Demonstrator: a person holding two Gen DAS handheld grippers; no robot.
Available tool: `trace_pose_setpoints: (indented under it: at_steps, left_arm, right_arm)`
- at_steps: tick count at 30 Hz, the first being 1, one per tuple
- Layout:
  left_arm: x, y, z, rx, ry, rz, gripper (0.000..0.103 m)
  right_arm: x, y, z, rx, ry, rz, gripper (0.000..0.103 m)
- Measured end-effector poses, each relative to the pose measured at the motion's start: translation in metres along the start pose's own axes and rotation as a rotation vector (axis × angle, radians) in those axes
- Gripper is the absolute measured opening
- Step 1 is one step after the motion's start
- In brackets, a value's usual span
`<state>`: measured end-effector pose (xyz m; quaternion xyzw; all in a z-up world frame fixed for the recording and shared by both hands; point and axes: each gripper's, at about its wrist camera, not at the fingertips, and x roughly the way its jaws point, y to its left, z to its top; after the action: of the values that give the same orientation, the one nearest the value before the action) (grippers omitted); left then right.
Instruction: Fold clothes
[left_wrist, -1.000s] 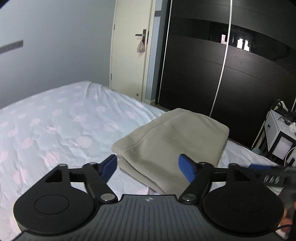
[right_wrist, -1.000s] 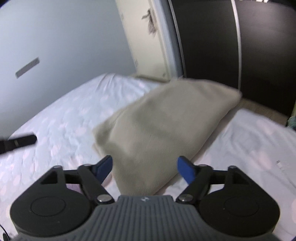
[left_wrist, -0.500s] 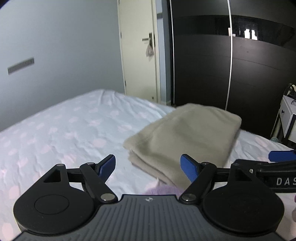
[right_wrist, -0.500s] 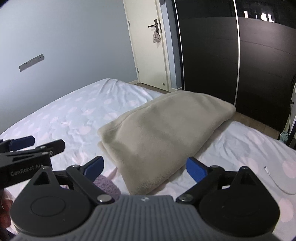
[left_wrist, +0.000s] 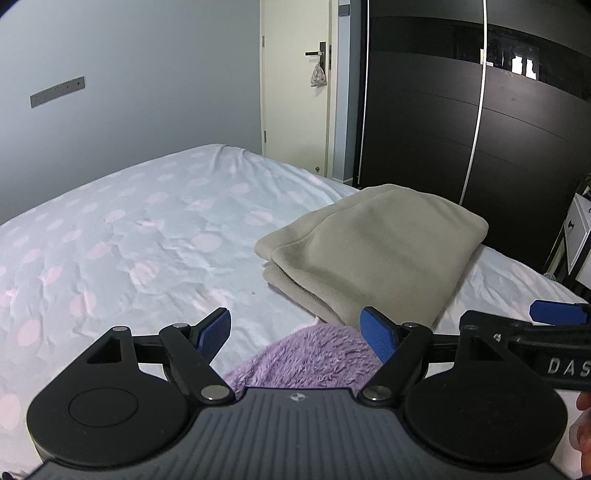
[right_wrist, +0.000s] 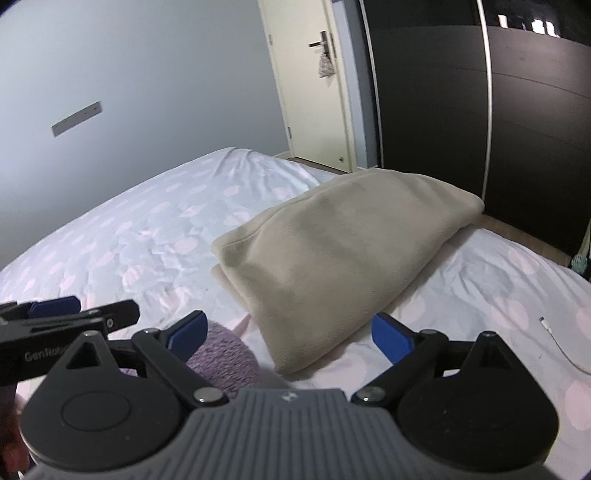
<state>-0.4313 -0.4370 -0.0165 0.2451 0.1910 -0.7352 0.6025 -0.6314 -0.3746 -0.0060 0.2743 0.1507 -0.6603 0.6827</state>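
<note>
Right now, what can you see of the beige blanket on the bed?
The beige blanket looks like soft fleece, folded into a thick, flat rectangle of several layers; stacked edges show at its near left corner. It lies on the spotted bed sheet toward the wardrobe side. Its near edge sits just beyond a fluffy purple garment; whether they touch I cannot tell. Neither gripper touches it.

The bed (left_wrist: 155, 236) is covered by a pale sheet dotted with pink circles. A folded beige blanket (left_wrist: 373, 251) is laid on it toward the far side. A fuzzy purple garment (left_wrist: 314, 358) is spread just beside the blanket's near edge. A white cable (right_wrist: 561, 349) is seen lying at the right.
</note>
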Motion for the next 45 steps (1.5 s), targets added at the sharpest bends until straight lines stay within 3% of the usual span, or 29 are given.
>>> trace_pose_setpoints:
  at_steps: [9, 45]
  left_arm:
    - [0.001, -0.005, -0.004, 0.004, 0.035, 0.000, 0.077]
    - [-0.009, -0.030, 0.009, 0.084, -0.026, 0.022, 0.077]
  right_arm:
    - [-0.002, 0.006, -0.008, -0.025, 0.034, 0.007, 0.097]
    - [-0.010, -0.013, 0.004, 0.000, -0.035, -0.021, 0.097]
